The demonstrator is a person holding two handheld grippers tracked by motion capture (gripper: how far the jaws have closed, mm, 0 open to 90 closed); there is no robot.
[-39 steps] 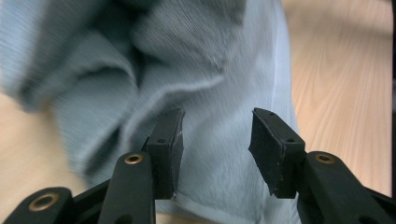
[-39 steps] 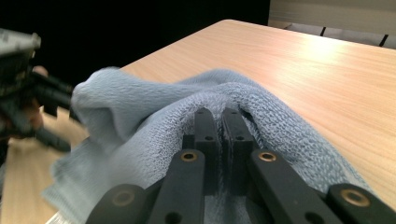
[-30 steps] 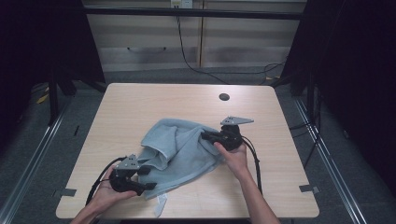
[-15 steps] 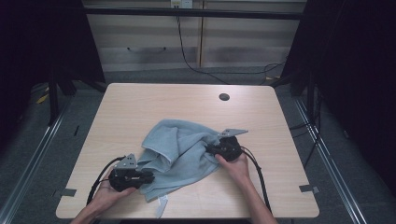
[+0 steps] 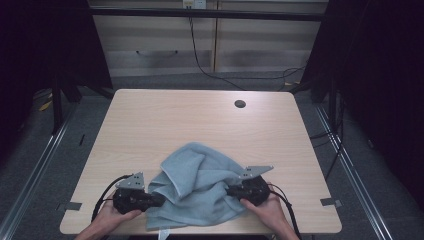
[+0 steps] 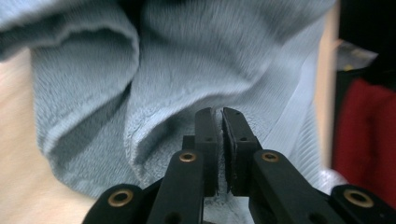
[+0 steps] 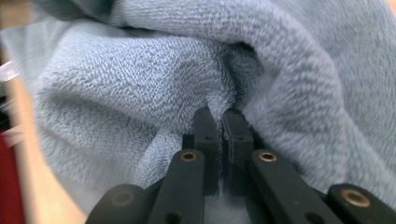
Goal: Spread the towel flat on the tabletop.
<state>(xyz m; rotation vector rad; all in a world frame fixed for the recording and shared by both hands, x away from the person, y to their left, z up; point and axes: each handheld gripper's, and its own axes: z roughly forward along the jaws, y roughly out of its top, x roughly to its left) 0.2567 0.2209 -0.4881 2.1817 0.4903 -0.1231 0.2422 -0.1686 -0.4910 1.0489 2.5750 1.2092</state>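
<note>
High view: a crumpled light-blue towel lies at the near edge of the wooden table. Left gripper, its jaws just closed, pinches the towel's left edge; right gripper clamps the right edge.

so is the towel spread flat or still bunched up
Bunched up. The light blue towel lies in rumpled folds near the table's front edge, with the left gripper and the right gripper each pinching a fold.
</note>
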